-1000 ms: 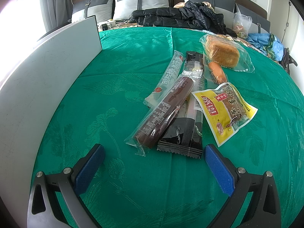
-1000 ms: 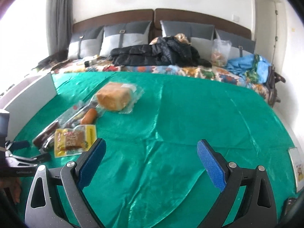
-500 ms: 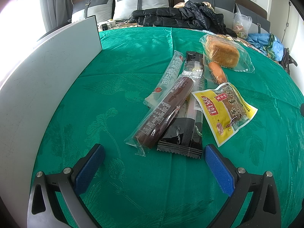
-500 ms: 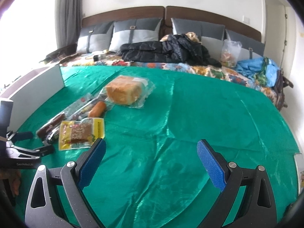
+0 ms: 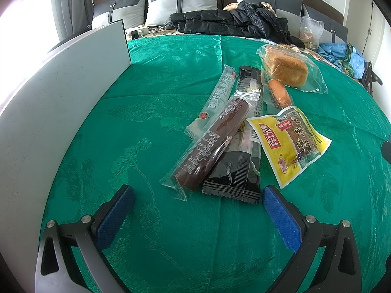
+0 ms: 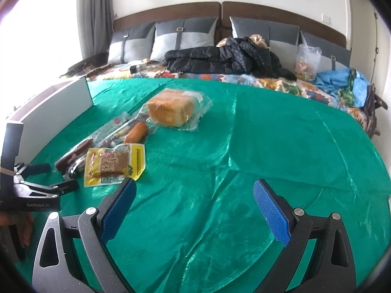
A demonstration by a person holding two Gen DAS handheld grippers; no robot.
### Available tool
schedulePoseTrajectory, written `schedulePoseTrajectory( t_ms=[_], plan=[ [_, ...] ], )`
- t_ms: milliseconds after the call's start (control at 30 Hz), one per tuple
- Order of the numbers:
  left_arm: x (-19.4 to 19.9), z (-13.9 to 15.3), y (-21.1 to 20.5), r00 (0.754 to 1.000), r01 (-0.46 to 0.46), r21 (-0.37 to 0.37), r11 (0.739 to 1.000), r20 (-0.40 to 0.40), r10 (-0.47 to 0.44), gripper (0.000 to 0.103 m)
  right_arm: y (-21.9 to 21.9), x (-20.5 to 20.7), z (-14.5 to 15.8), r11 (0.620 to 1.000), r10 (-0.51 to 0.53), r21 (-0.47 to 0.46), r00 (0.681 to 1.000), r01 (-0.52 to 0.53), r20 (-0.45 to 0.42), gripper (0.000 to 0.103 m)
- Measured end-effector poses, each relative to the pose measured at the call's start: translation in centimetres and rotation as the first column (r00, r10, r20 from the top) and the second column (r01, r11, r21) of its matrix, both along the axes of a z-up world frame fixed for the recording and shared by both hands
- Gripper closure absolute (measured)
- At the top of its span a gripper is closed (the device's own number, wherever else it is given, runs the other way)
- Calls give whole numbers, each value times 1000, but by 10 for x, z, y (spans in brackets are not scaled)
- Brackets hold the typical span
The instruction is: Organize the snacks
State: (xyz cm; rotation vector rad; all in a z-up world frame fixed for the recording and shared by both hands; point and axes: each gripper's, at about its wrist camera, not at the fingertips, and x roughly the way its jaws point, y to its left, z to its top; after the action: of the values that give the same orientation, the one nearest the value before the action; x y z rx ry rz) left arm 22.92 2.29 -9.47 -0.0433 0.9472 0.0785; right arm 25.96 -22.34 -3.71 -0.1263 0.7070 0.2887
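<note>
Snacks lie in a loose pile on the green cloth. A dark sausage in clear wrap lies across a black packet, beside a pale long packet. A yellow pouch, an orange sausage and bagged bread lie to the right. My left gripper stands open just short of the dark sausage's near end. My right gripper is open over bare cloth, right of the yellow pouch.
A white box wall runs along the left edge of the cloth. At the bed's head lie grey pillows, a black jacket, a clear bag and blue fabric. Open green cloth spreads to the right.
My right gripper has moved forward and toward the snacks, so the yellow pouch and bread look closer. The left gripper and the pile have not moved.
</note>
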Motion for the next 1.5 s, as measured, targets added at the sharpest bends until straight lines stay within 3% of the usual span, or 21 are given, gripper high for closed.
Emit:
schedulePoseTrajectory(
  t_ms=[333, 600, 800, 933, 1000, 1067, 1167, 1333, 1467, 1500],
  plan=[
    [0, 0, 0, 1000, 0, 0, 1000, 0, 0, 0, 1, 4, -11, 1000, 26, 19, 998, -25, -56, 5],
    [0, 0, 0, 1000, 0, 0, 1000, 0, 0, 0, -8, -4, -20, 998, -18, -62, 999, 15, -45, 5],
    [1, 1, 0, 1000, 2, -2, 1000, 1, -2, 0, -43, -37, 8, 991, -126, 42, 989, 130, -82, 5],
    [-3, 8, 0, 993, 100, -26, 995, -57, -101, 1, -54, -83, 29, 986, -156, 48, 986, 159, -63, 5],
    [-16, 21, 3, 990, 140, -36, 989, -3, -141, 1, -56, -111, 30, 984, -165, 59, 984, 169, -65, 5],
    [-17, 35, 1, 982, 185, -2, 983, 36, -185, 1, -58, -126, 26, 983, -167, 62, 982, 172, -83, 5],
    [4, 42, -3, 976, 218, 46, 975, 6, -218, 1, -49, -126, 23, 988, -143, 42, 986, 147, -88, 5],
    [45, 32, 1, 978, 200, 28, 979, -63, -198, 11, -31, -111, 13, 995, -95, 2, 992, 96, -84, 5],
    [59, 17, 0, 970, 213, -27, 977, -115, -215, 15, -26, -110, 10, 997, -76, 15, 994, 78, -84, 5],
    [59, 15, -1, 968, 218, -56, 974, -118, -223, 27, -25, -110, 9, 997, -74, 15, 994, 75, -83, 5]
  ],
)
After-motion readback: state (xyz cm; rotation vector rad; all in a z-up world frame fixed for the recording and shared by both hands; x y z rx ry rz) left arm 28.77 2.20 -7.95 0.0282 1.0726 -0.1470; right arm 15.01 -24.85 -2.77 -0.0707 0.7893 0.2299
